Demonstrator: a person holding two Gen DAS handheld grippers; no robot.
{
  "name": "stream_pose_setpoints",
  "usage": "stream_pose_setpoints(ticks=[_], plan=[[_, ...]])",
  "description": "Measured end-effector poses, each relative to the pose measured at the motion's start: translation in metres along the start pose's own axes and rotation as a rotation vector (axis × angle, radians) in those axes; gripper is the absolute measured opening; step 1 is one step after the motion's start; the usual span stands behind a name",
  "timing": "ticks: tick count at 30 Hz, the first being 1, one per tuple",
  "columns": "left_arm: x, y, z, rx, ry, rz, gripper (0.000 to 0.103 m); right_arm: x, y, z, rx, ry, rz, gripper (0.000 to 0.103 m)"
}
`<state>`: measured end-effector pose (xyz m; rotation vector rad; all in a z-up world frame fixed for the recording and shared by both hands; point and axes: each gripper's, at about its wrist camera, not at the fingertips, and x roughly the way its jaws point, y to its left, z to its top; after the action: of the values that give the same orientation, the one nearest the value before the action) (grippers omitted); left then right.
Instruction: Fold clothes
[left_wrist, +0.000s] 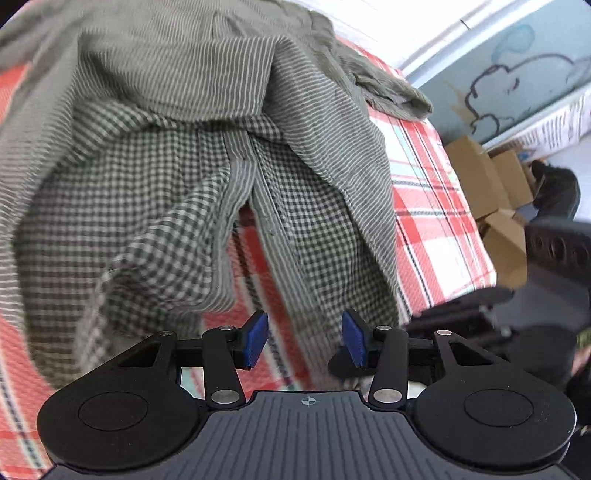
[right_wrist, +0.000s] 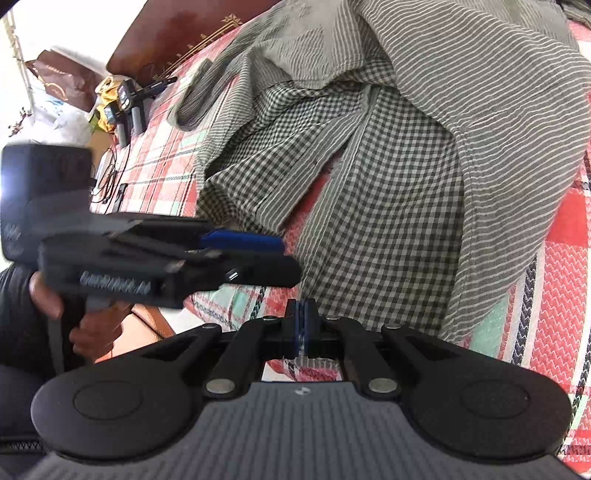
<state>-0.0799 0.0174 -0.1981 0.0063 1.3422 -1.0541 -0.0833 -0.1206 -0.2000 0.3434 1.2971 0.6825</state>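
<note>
A grey-green shirt (left_wrist: 207, 122), striped outside and checked inside, lies rumpled on a red plaid bedsheet (left_wrist: 424, 206). Its front hangs open toward me. My left gripper (left_wrist: 304, 339) is open just above the sheet at the shirt's lower hem, and nothing sits between its blue pads (left_wrist: 256, 338). In the right wrist view the shirt (right_wrist: 388, 192) narrows down to my right gripper (right_wrist: 303, 326), which is shut on the checked hem. The left gripper (right_wrist: 258, 251) shows there too, blurred, held by a hand (right_wrist: 92, 332) at the bed's edge.
Cardboard boxes (left_wrist: 480, 184) stand on the floor beyond the bed's right edge. A dark blurred shape (left_wrist: 554, 251) is close by on the right. Several handheld devices (right_wrist: 129, 107) and cables (right_wrist: 107, 177) lie on the sheet near a brown headboard (right_wrist: 177, 37).
</note>
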Motion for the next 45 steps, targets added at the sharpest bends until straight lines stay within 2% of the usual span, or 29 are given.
stream_pose_setpoints(ticks=[2, 4, 9, 11, 14, 15, 16, 18, 21, 22, 23, 24, 28, 31, 33, 34, 42, 45], plan=[[0.007, 0.002, 0.004, -0.025, 0.017, -0.010, 0.051, 0.000, 0.000, -0.001, 0.008, -0.013, 0.001, 0.003], [0.013, 0.002, 0.005, -0.041, 0.029, -0.004, 0.006, -0.001, 0.000, -0.002, 0.018, -0.023, -0.002, 0.004], [0.013, 0.000, 0.003, -0.004, 0.032, 0.071, 0.001, -0.012, 0.004, -0.007, -0.002, -0.045, -0.053, 0.009], [0.010, -0.001, 0.000, 0.011, 0.025, 0.100, 0.000, -0.023, 0.004, -0.009, -0.003, -0.082, -0.110, 0.009], [0.004, 0.000, -0.003, 0.024, 0.011, 0.134, 0.000, -0.035, 0.008, -0.007, -0.033, -0.161, -0.308, 0.010], [0.002, 0.001, -0.005, 0.033, 0.009, 0.143, 0.000, -0.039, 0.010, -0.007, -0.043, -0.187, -0.374, 0.018], [0.001, -0.001, -0.005, 0.043, 0.010, 0.148, 0.000, -0.038, 0.013, -0.006, -0.063, -0.199, -0.427, 0.036], [0.000, -0.005, -0.004, 0.067, 0.015, 0.158, 0.000, -0.030, 0.023, -0.007, -0.123, -0.193, -0.502, 0.054], [0.002, -0.009, -0.002, 0.086, 0.023, 0.158, 0.000, -0.012, 0.035, -0.007, -0.202, -0.175, -0.612, 0.050], [0.004, -0.010, -0.001, 0.087, 0.026, 0.158, 0.000, -0.004, 0.037, -0.006, -0.216, -0.160, -0.658, 0.040], [0.005, -0.010, 0.000, 0.087, 0.029, 0.164, 0.000, 0.001, 0.036, -0.006, -0.213, -0.147, -0.692, 0.026], [0.007, -0.011, 0.001, 0.087, 0.032, 0.169, 0.000, 0.003, 0.033, -0.005, -0.193, -0.134, -0.712, 0.002], [0.005, -0.005, 0.000, 0.075, 0.044, 0.172, 0.000, -0.015, 0.023, -0.013, -0.119, -0.164, -0.711, 0.001], [0.010, -0.003, -0.001, 0.074, 0.072, 0.177, 0.003, -0.017, 0.016, -0.021, -0.084, -0.144, -0.690, 0.001], [0.016, -0.005, -0.002, 0.096, 0.096, 0.196, 0.013, -0.017, 0.011, -0.027, -0.061, -0.126, -0.674, 0.001], [0.016, -0.005, -0.004, 0.109, 0.105, 0.197, 0.024, -0.018, 0.010, -0.028, -0.052, -0.128, -0.667, 0.001], [-0.004, -0.002, -0.020, 0.151, 0.150, 0.214, 0.028, -0.047, 0.019, -0.035, -0.003, -0.240, -0.628, 0.005], [-0.025, 0.006, -0.025, 0.147, 0.115, 0.227, 0.032, -0.058, 0.022, -0.038, 0.016, -0.282, -0.613, 0.009]])
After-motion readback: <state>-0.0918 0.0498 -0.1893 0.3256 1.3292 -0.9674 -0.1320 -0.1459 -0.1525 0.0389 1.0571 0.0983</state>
